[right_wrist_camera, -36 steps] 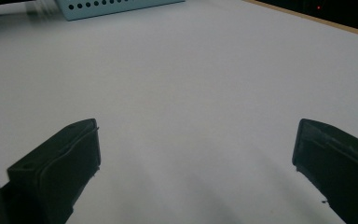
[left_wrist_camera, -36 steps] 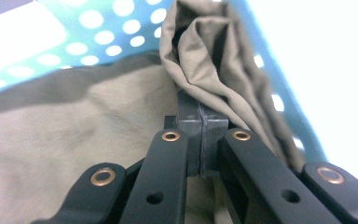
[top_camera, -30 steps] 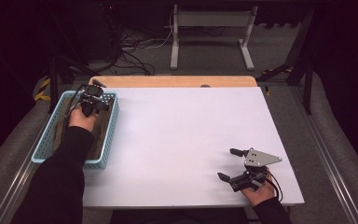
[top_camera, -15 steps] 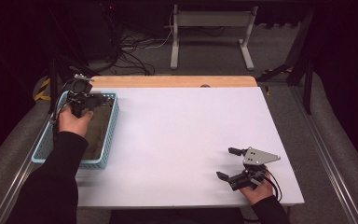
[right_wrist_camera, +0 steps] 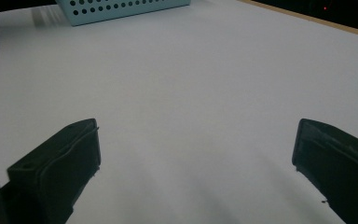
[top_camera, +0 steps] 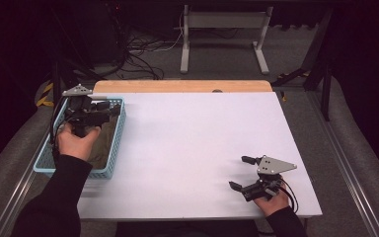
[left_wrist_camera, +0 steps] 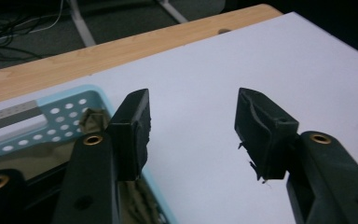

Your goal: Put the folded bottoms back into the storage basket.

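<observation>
My left gripper hovers over the far end of a light blue perforated basket at the table's left edge, its jaws pointing right. In the left gripper view the left gripper has just been opening and nothing is between the jaws. Under the jaws are the basket rim and an olive cloth lying inside. From above, the olive cloth lies on the basket floor. My right gripper rests near the front right of the white table, open and empty; the right gripper faces bare tabletop.
A wooden strip runs along the table's far edge. The basket lies far ahead in the right gripper view. Cables and a metal stand are on the floor beyond the table. Grey padded rails flank both sides.
My left hand has lifted up from inside the basket and shifted a little to the left, and its jaws have parted. The right hand has stayed where it was.
</observation>
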